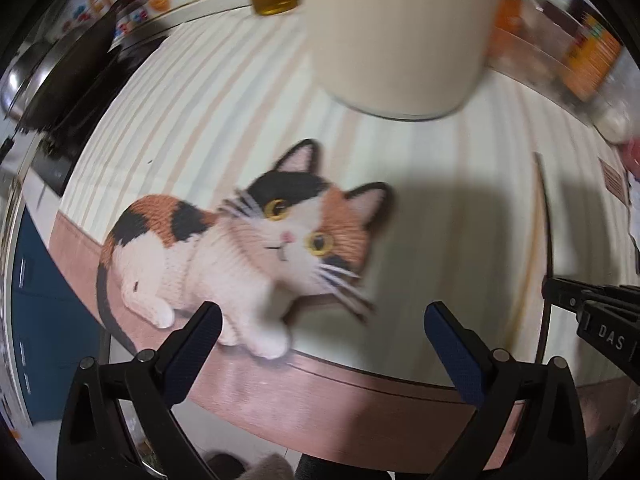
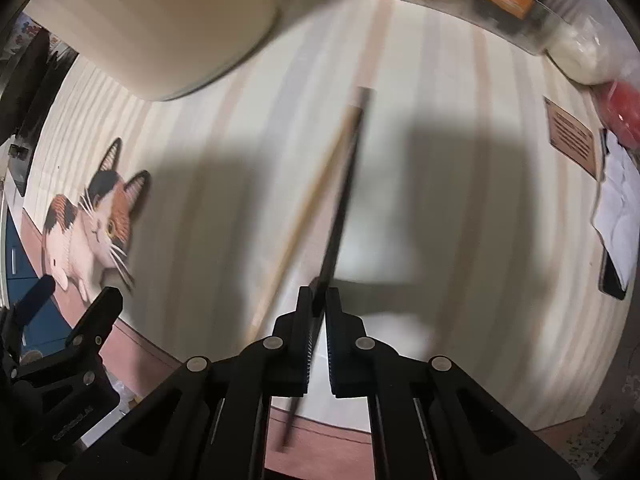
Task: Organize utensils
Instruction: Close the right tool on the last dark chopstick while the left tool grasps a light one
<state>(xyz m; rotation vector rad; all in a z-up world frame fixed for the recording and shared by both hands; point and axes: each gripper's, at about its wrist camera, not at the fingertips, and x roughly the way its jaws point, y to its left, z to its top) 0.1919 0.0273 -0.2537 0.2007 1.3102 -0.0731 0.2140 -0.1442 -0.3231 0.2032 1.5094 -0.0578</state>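
Dark chopstick (image 2: pixel 340 208): clamped in right gripper (image 2: pixel 318 300), tip down over striped mat (image 2: pixel 460 200) | pale chopstick (image 2: pixel 304 216): lies just beside it | left gripper (image 1: pixel 322 324): jaws wide, empty, above cat print (image 1: pixel 256 248) | cream container (image 1: pixel 400 32): behind.

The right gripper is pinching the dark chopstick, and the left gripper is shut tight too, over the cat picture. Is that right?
Not quite. The left gripper is open, with nothing between its fingers, as the left wrist view shows. The rest holds: it is over the cat picture, and the right gripper pinches the dark chopstick.
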